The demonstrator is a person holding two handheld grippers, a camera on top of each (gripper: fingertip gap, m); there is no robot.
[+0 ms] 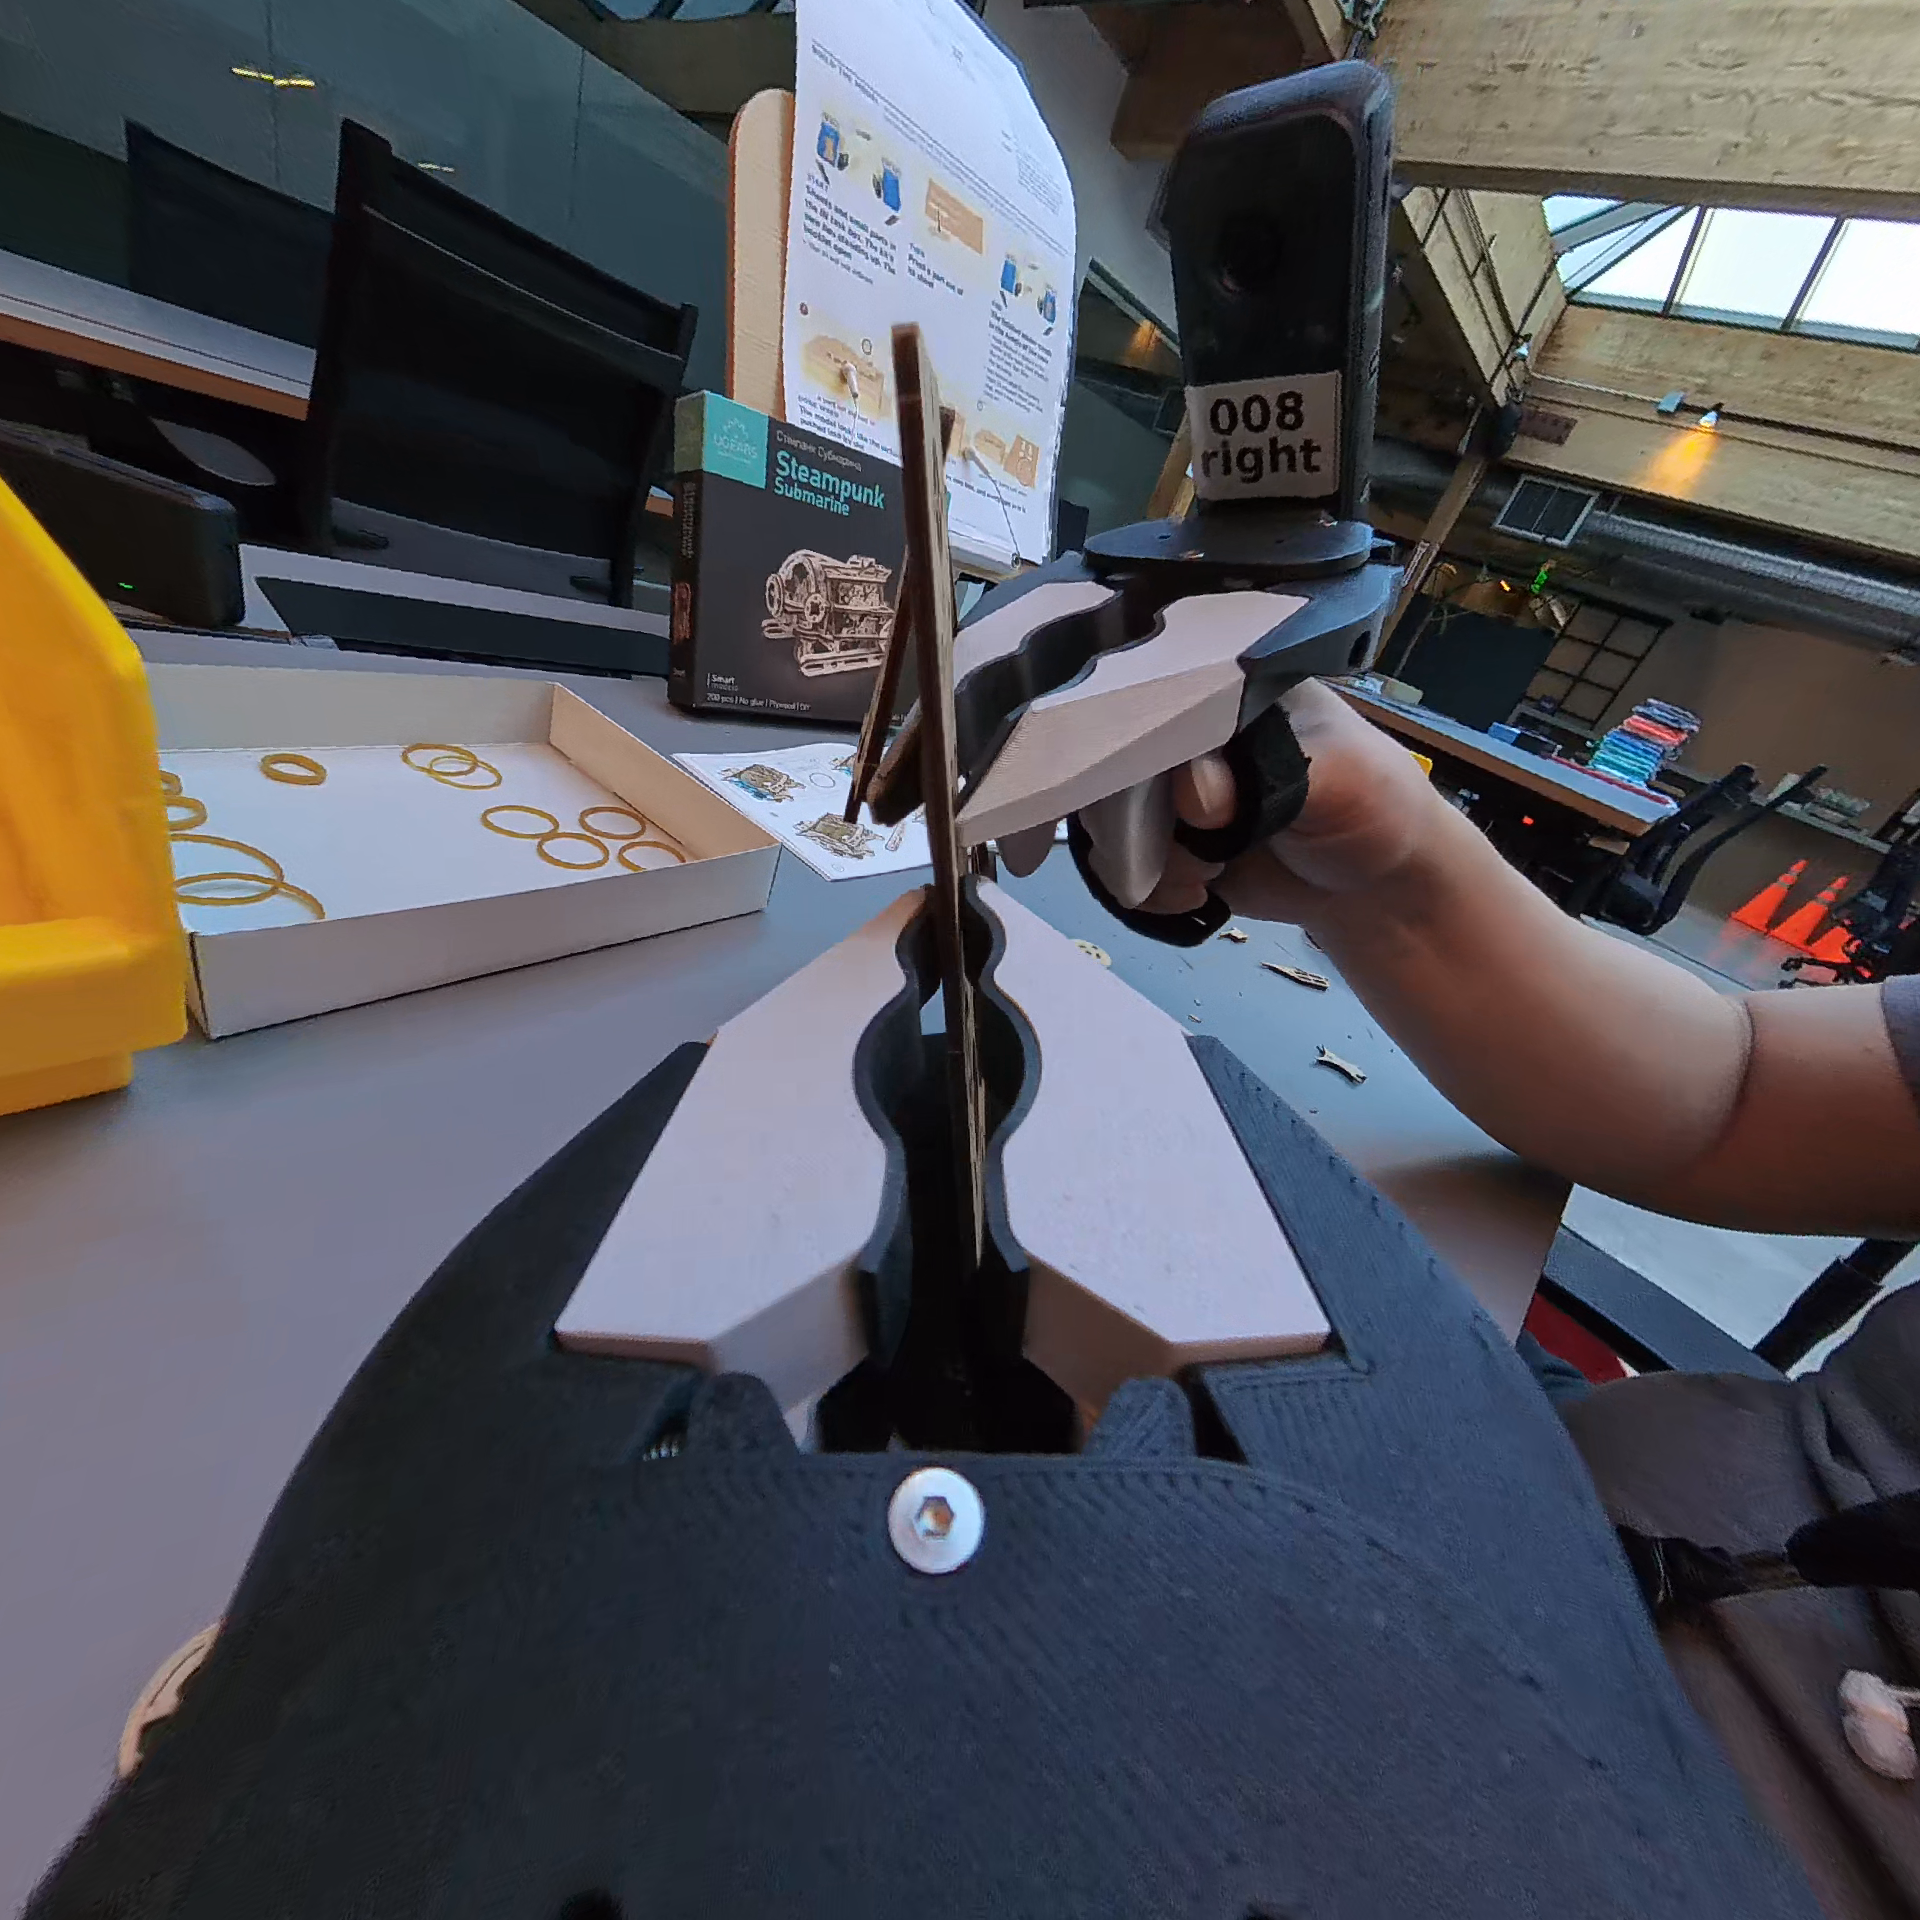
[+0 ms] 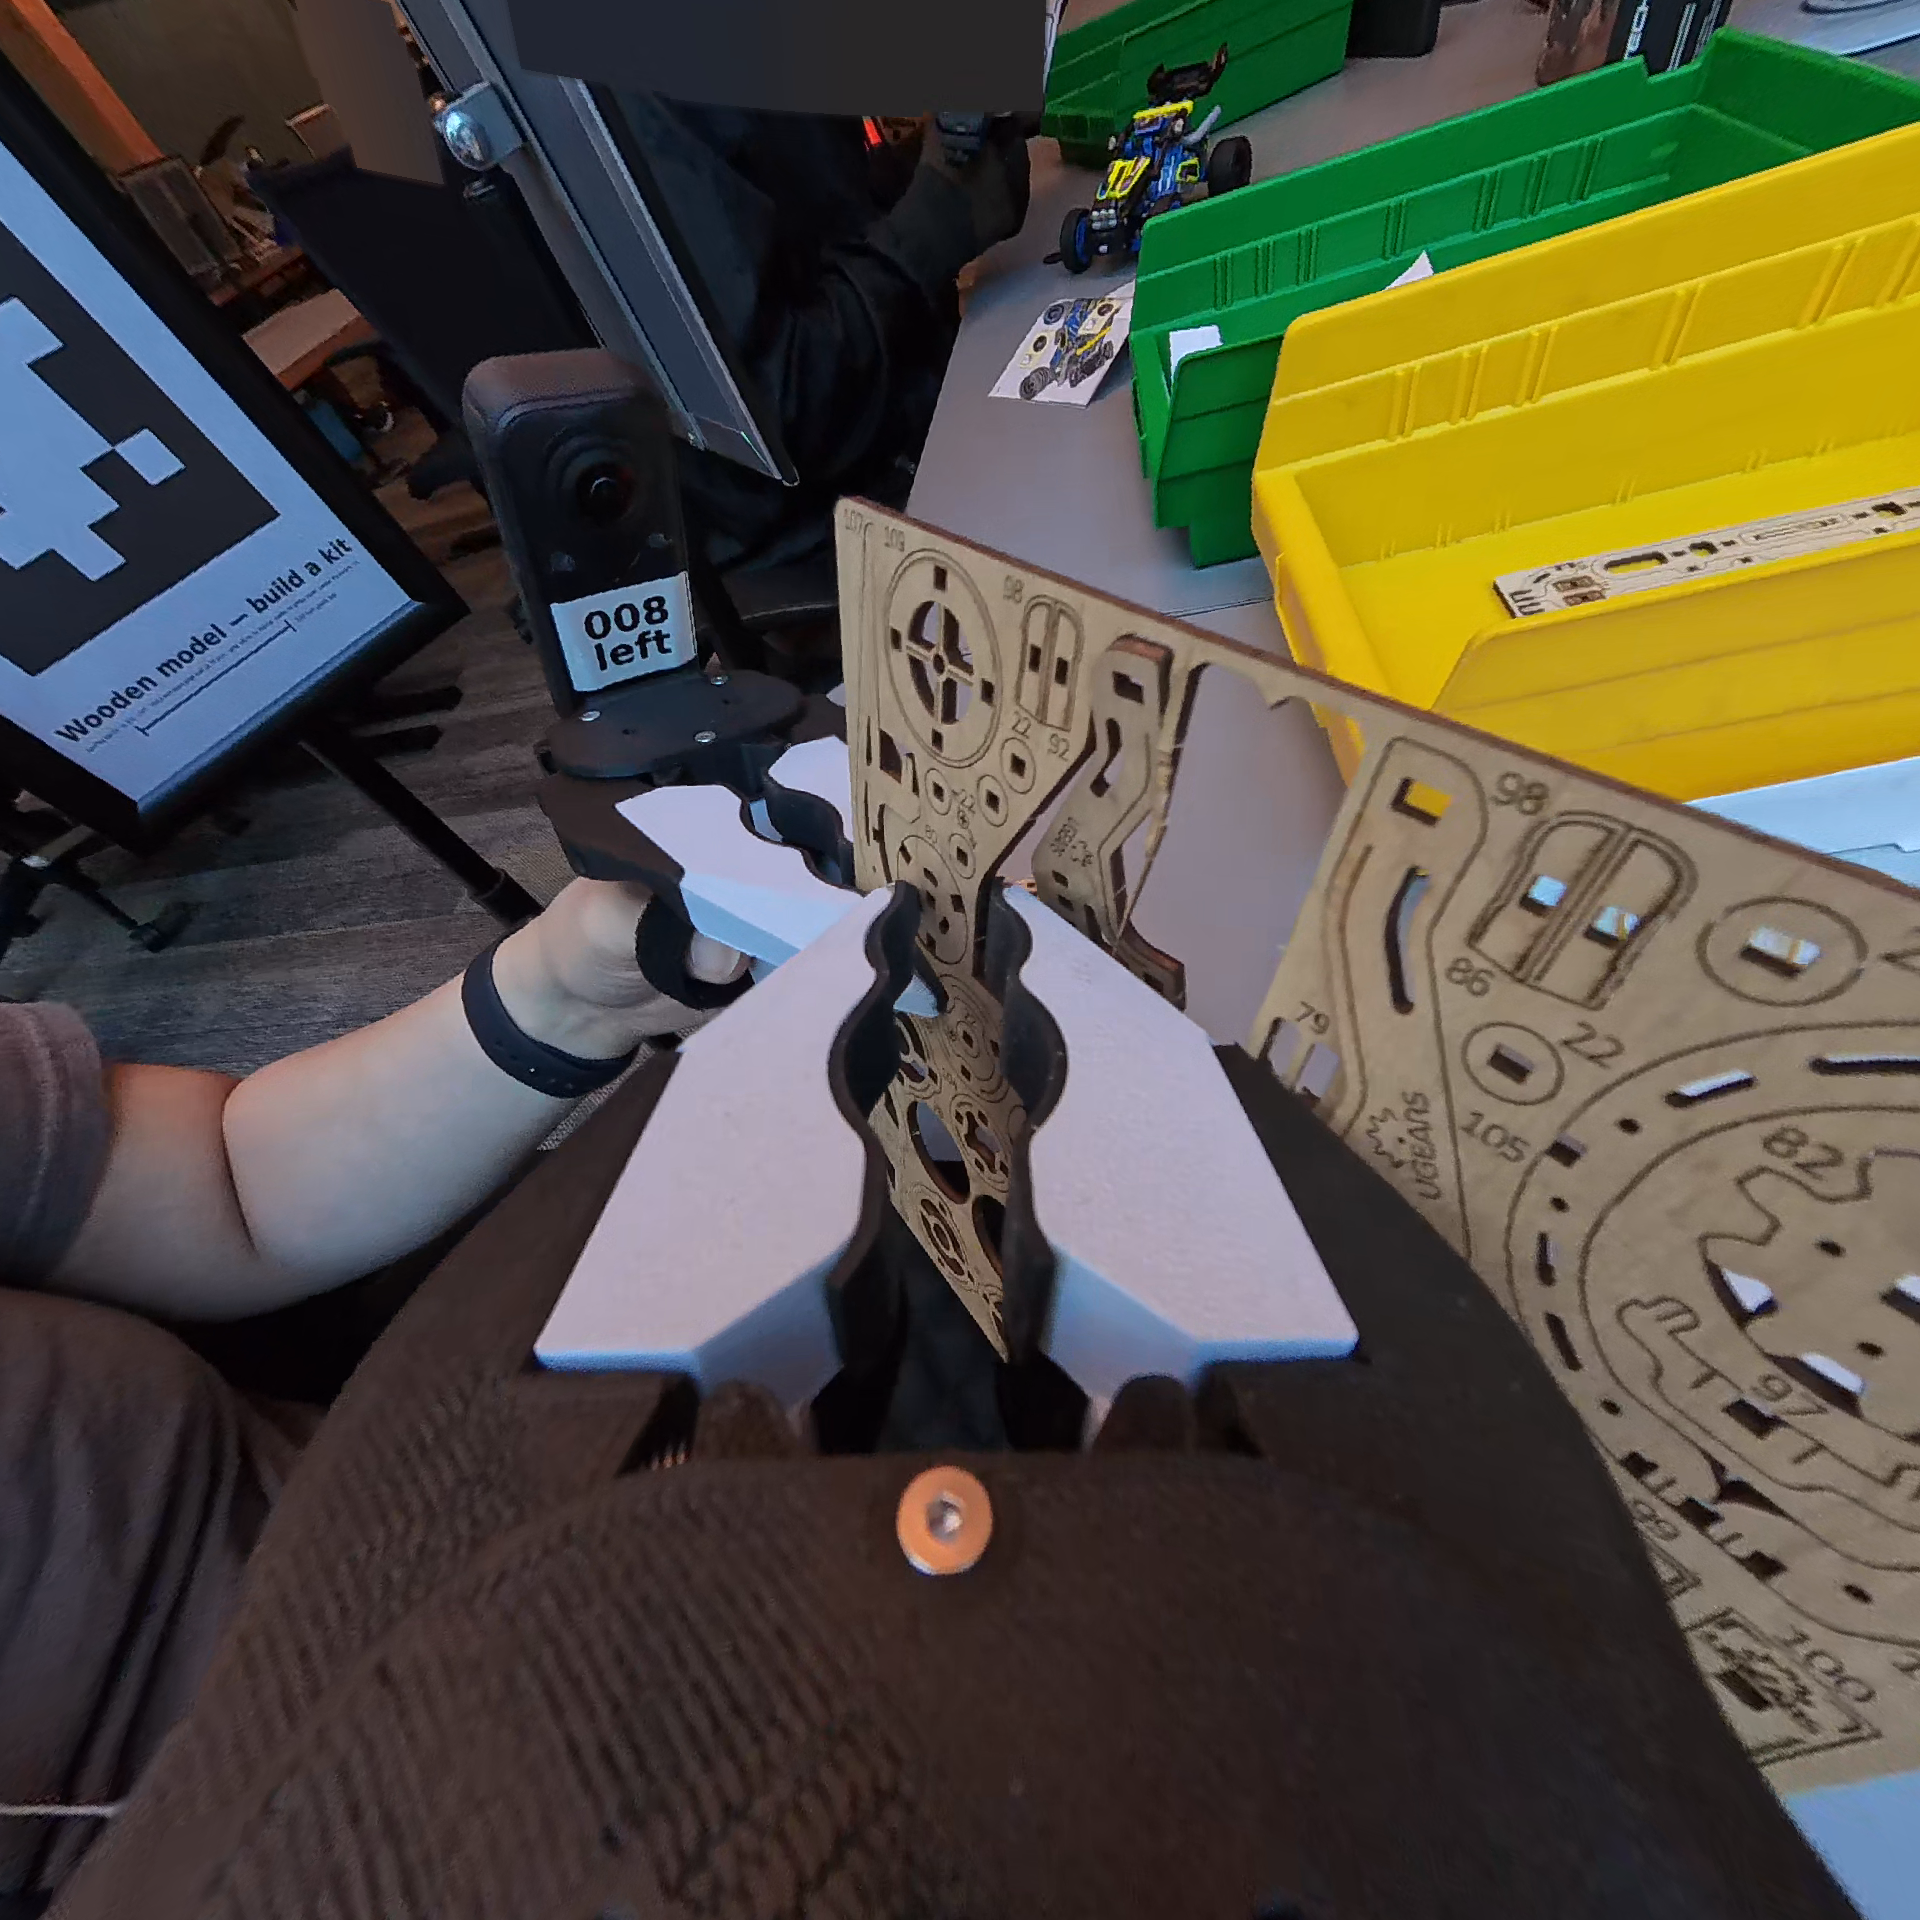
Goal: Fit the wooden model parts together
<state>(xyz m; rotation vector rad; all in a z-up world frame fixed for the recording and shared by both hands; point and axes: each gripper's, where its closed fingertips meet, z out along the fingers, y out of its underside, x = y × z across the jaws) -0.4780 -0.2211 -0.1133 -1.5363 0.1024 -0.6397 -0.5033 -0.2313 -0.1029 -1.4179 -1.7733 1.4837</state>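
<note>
A thin laser-cut wooden sheet (image 1: 930, 582) stands upright above the grey table (image 1: 364, 1195). My left gripper (image 1: 954, 899) is shut on its near edge. The right wrist view shows the sheet's engraved face (image 2: 1621, 1039) with many outlined parts. A curved piece (image 2: 1127, 790) hangs half pushed out beside an empty cut-out. It also shows dark in the left wrist view (image 1: 883, 717). My right gripper (image 2: 948, 902) has its jaws closed to a narrow gap with the sheet slanting between them. The right gripper (image 1: 899, 805) meets the sheet from the right. The left gripper (image 2: 847, 873) holds the sheet's far edge.
A shallow white box (image 1: 468, 956) of rubber bands, a yellow bin (image 1: 62, 831), the kit box (image 1: 779, 582) and an instruction sheet (image 1: 935, 208) stand behind. Wood scraps (image 1: 1299, 977) lie on the table. Yellow bins (image 2: 1558, 416), green bins (image 2: 1351, 208) and a toy buggy (image 2: 1153, 177) stand nearby. Both grippers' tips are close together, under 4 cm apart.
</note>
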